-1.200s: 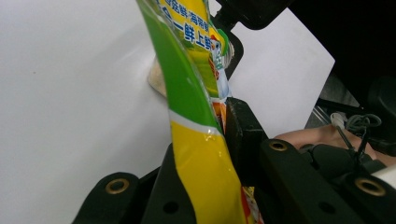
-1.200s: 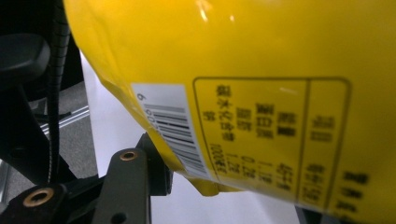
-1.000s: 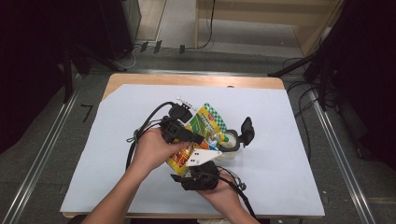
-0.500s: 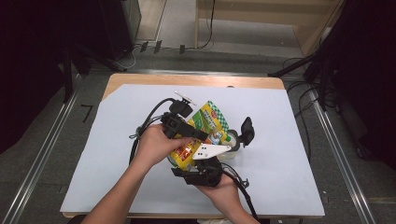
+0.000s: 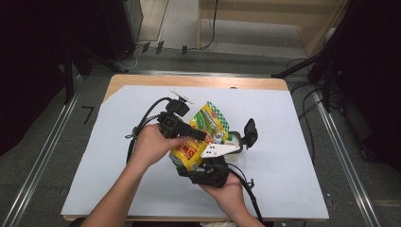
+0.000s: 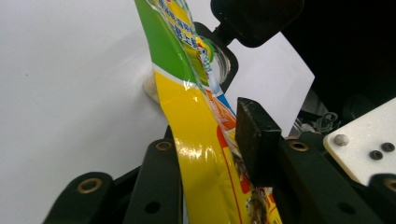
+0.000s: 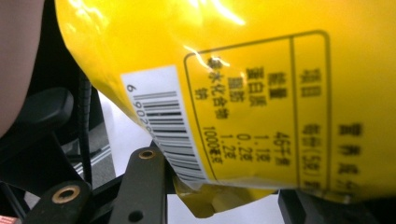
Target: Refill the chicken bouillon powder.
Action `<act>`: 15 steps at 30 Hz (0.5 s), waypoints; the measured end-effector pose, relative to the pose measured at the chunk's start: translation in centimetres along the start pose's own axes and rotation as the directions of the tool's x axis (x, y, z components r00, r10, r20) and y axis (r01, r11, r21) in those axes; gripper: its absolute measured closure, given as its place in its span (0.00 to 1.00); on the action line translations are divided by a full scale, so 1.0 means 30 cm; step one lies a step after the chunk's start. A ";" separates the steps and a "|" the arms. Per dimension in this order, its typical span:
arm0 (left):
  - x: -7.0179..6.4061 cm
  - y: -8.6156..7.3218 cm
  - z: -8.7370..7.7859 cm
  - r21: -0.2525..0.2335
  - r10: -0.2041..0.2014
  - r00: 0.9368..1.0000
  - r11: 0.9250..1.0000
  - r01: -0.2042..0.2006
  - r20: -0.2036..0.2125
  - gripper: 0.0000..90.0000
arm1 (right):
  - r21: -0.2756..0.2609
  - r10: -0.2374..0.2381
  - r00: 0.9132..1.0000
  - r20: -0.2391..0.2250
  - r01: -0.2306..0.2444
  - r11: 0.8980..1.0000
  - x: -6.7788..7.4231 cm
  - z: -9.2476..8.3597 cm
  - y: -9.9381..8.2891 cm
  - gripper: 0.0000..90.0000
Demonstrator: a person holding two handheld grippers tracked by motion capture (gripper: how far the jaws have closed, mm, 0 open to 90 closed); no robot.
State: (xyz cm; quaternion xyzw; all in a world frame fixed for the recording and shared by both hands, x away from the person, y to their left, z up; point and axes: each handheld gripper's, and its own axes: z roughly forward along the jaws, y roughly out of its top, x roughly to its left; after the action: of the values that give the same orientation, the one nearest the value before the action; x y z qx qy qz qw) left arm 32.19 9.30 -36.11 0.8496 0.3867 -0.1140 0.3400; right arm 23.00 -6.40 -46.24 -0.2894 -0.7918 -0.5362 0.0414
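Where the bench (image 5: 142, 92) shows its wooden rim at the far edge, a white sheet (image 5: 293, 142) covers nearly all of its top; around it lie a dark floor with metal rails, black stands and loose cables, and pale wooden panels stand beyond.

Nearest the person, the right gripper (image 5: 208, 172) sits low over the sheet's near half, gripped from below by the right hand (image 5: 227, 187), palm up. Its jaws have just been closing, with the bottom edge of the yellow snack bag (image 5: 198, 137) between them; in the right gripper view the bag's (image 7: 261, 102) barcode panel hangs right over the jaws, but whether the pads press it I cannot tell.

Just beyond, the left gripper (image 5: 191, 135) comes in from the left, held by the left hand (image 5: 151, 144) with the forearm slanting up from the lower left. The left gripper view shows both jaws partly open and clamped flat against the bag (image 6: 201, 140), which stands edge-on between them.

Farther off, a black holder (image 5: 248, 132) stands on the sheet just beside the bag.
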 end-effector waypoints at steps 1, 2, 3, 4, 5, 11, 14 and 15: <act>-0.003 0.000 0.002 0.002 0.007 1.000 1.000 -0.007 -0.009 0.85 | 0.006 -0.010 1.000 0.007 0.010 1.000 0.003 0.002 0.000 0.71; -0.006 0.000 0.004 0.004 0.015 1.000 1.000 -0.015 -0.017 0.87 | 0.010 -0.014 1.000 0.008 0.013 1.000 0.005 0.005 -0.001 0.71; -0.010 0.001 0.006 0.004 0.017 1.000 1.000 -0.017 -0.023 0.88 | 0.012 -0.014 1.000 0.010 0.014 1.000 0.006 0.006 -0.001 0.71; -0.012 0.002 0.008 0.003 0.018 0.999 1.000 -0.018 -0.028 0.89 | 0.013 -0.012 1.000 0.007 0.012 1.000 0.006 0.007 -0.002 0.71; -0.015 0.004 0.011 0.004 0.020 0.999 1.000 -0.020 -0.034 0.89 | 0.014 -0.008 1.000 0.005 0.008 1.000 0.005 0.008 -0.002 0.72; -0.014 0.012 0.019 -0.013 0.019 0.999 1.000 -0.019 -0.027 0.86 | 0.003 0.018 1.000 -0.014 -0.018 1.000 0.002 0.008 0.005 0.72; -0.023 0.020 0.034 -0.010 0.053 0.997 0.999 -0.054 -0.053 0.89 | 0.011 0.018 1.000 -0.016 -0.018 1.000 0.000 0.010 0.006 0.71; -0.026 0.021 0.038 -0.008 0.063 0.996 0.998 -0.064 -0.061 0.91 | 0.016 0.014 1.000 -0.012 -0.014 1.000 -0.001 0.011 0.006 0.71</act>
State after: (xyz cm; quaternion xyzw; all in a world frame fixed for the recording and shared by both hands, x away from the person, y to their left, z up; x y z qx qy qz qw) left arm 32.20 7.79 -36.27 0.8629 0.3700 -0.0756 0.3357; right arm 23.19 -6.07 -46.23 -0.2916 -0.7938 -0.5311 0.0523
